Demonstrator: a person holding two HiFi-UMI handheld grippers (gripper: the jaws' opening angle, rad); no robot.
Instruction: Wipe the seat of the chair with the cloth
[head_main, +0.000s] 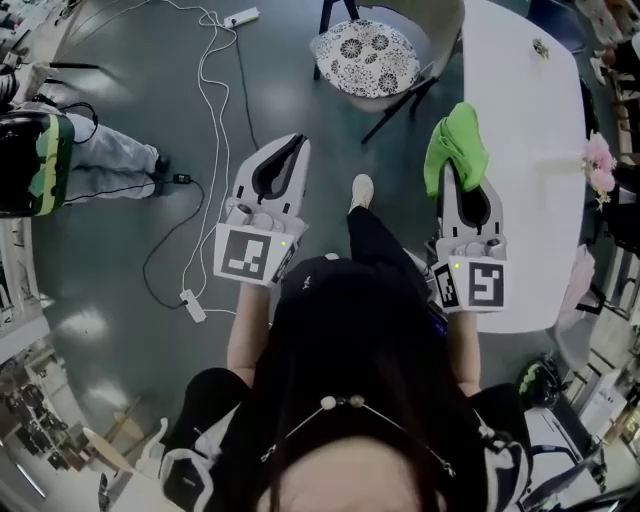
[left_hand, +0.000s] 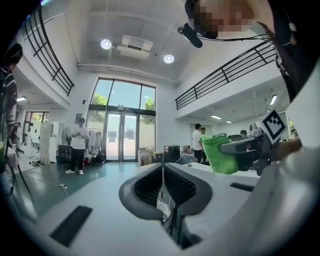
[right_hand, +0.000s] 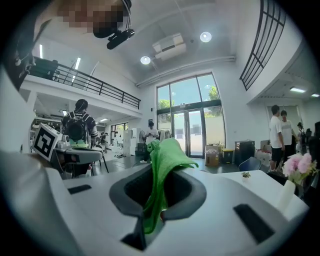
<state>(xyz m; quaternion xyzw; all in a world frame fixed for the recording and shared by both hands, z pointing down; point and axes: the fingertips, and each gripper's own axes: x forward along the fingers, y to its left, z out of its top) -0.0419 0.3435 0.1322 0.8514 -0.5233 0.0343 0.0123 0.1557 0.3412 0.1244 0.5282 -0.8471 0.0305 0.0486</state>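
Observation:
A chair (head_main: 372, 58) with a black-and-white patterned seat cushion stands ahead of me at the top of the head view, beside a white table (head_main: 520, 120). My right gripper (head_main: 452, 165) is shut on a green cloth (head_main: 456, 145), which bunches above its tips; in the right gripper view the green cloth (right_hand: 162, 172) hangs between the jaws. My left gripper (head_main: 296, 142) is shut with nothing in it, held over the floor to the left of the chair. Both grippers are well short of the seat.
White cables and a power strip (head_main: 240, 18) lie on the grey floor at the left. A person's legs (head_main: 110, 150) and a black bag (head_main: 30, 160) sit at the far left. Pink flowers (head_main: 598, 160) stand on the table's right edge. People stand farther off in the hall.

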